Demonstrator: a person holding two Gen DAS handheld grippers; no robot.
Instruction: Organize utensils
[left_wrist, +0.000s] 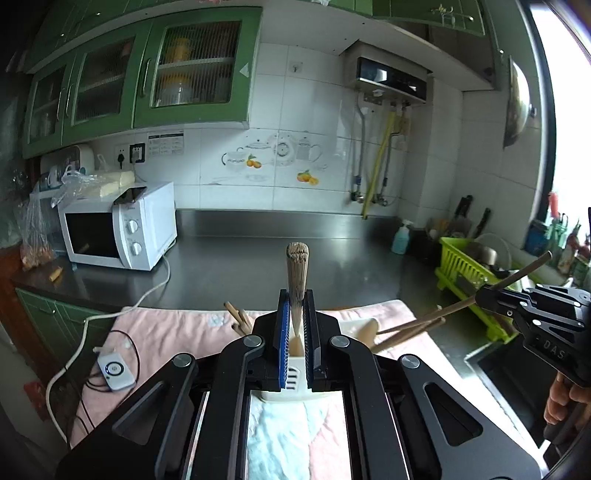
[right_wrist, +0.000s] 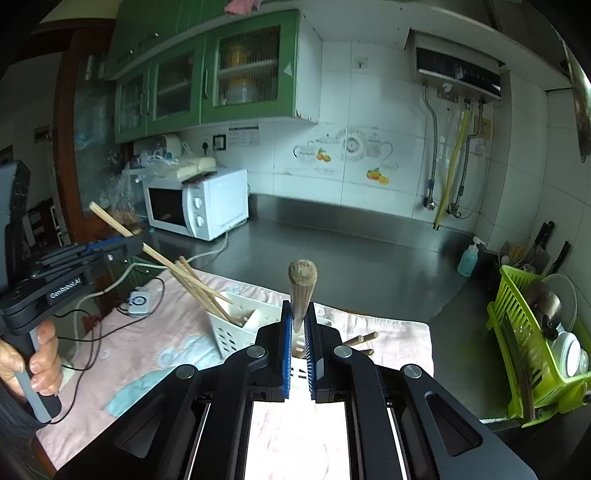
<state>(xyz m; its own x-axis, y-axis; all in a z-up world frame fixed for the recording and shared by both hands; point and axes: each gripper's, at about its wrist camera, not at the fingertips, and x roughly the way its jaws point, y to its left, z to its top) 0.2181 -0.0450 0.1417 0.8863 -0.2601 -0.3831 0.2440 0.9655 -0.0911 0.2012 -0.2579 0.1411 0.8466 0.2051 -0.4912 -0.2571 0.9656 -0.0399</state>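
My left gripper (left_wrist: 296, 325) and right gripper (right_wrist: 300, 325) each pinch one chopstick tight. Some chopsticks (right_wrist: 192, 284) already stand in the white holder (right_wrist: 229, 332); these two still need dropping in.

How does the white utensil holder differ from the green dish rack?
The utensil holder is white; the dish rack is lime green. The holder stands on the pink cloth, the rack on the bare steel counter. The holder carries wooden chopsticks, the rack bowls and plates. Both are slotted plastic.
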